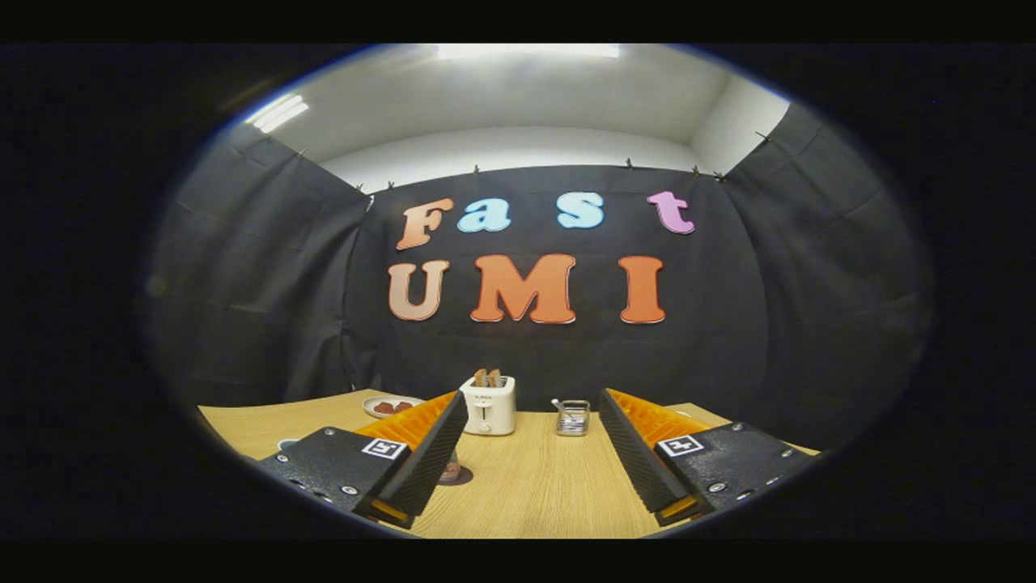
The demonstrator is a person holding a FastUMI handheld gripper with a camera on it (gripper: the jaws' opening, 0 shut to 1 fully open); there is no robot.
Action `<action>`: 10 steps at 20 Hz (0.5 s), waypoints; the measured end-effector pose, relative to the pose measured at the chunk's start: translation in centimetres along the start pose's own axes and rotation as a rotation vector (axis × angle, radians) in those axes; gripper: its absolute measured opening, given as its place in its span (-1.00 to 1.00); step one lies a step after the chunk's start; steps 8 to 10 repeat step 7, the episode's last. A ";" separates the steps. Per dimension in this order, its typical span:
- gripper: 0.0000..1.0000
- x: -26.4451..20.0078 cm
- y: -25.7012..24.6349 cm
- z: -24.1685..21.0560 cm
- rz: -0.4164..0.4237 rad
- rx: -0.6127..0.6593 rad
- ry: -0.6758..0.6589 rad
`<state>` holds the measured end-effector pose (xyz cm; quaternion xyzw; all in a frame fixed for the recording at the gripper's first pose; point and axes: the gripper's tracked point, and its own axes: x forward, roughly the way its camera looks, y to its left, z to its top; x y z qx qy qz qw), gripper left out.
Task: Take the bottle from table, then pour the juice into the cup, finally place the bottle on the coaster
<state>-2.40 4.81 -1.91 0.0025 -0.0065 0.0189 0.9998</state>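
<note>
Two fingers [534,405] spread wide, grasping nothing, above the wooden worktop [530,486]; a cup on a dark coaster [463,478] peeks from behind the left finger, toaster [488,403] beyond.

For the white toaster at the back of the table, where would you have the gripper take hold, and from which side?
Probably the toaster body, mid-height, across its two long side walls, coming straight in from the front. Its narrow lever end faces the fingers, and the toast standing out of the top blocks a grasp from above. The gripper is open, holding nothing, with the toaster beyond it.
</note>
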 end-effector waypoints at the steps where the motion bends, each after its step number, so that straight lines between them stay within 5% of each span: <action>1: 0.93 0.0 -0.1 0.0 -0.002 -0.001 0.000; 10: 0.93 0.2 0.0 -0.1 -0.011 -0.010 -0.003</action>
